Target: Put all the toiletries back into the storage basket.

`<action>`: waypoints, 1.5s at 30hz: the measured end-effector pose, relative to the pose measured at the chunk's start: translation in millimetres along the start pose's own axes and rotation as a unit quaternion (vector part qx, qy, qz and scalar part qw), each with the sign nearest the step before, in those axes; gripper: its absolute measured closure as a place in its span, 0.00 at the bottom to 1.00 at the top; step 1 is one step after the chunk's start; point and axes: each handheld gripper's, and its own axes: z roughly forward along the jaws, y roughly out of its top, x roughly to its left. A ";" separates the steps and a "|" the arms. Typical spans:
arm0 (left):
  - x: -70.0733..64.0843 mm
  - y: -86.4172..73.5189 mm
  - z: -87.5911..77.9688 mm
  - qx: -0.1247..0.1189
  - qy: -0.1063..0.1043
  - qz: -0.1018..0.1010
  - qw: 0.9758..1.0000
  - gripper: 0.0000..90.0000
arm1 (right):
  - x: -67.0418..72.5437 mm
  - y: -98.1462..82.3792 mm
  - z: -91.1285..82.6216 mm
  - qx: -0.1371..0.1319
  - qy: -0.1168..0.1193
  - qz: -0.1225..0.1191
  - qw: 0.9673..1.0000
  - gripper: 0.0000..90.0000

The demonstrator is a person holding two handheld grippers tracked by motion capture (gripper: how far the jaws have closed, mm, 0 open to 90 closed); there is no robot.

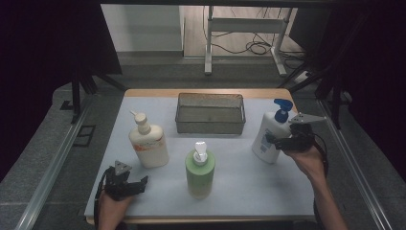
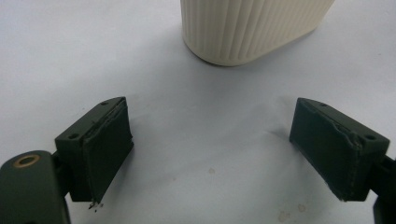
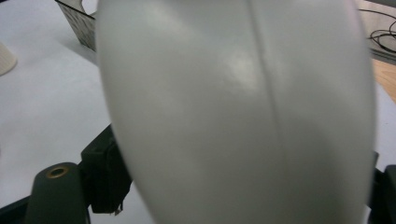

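White bottle with the blue pump stands at the table's right, clamped between the right gripper's jaws. Left gripper gapes empty near the cream bottle.

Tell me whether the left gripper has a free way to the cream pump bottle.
Probably yes: the left gripper is open, and only bare table cover lies between it and the cream pump bottle.

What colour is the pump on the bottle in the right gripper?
Blue pump, clearest in the high view.
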 end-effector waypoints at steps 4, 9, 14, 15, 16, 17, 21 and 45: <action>0.0 0.0 0.0 0.000 0.000 0.000 1.000 0.14 | 0.2 1.4 2.2 -0.001 0.001 -0.005 1.000 0.25; 0.0 0.0 0.0 0.000 0.000 0.000 1.000 0.14 | 1.1 2.6 4.9 0.000 0.004 -0.008 1.000 0.30; 0.0 0.0 0.0 0.000 0.000 0.000 1.000 0.14 | 1.6 2.6 7.1 0.000 0.010 -0.011 1.000 0.40; 0.0 0.0 0.0 0.000 0.000 0.000 1.000 0.14 | 1.7 2.5 6.7 -0.001 0.011 -0.012 1.000 0.40; 0.0 0.0 0.0 0.000 0.000 0.000 1.000 0.14 | 1.9 2.6 6.5 0.000 0.010 -0.012 1.000 0.40; 0.0 0.0 0.0 0.000 0.000 0.000 1.000 0.14 | 2.0 2.6 6.1 0.000 0.010 -0.011 1.000 0.40; 0.0 0.0 0.0 0.000 0.000 0.000 1.000 0.14 | 2.3 2.6 5.1 0.002 0.011 -0.011 1.000 0.41; -0.1 0.0 0.0 0.000 0.000 0.000 1.000 0.14 | 29.1 29.8 -8.0 -0.002 0.035 -0.031 0.999 0.41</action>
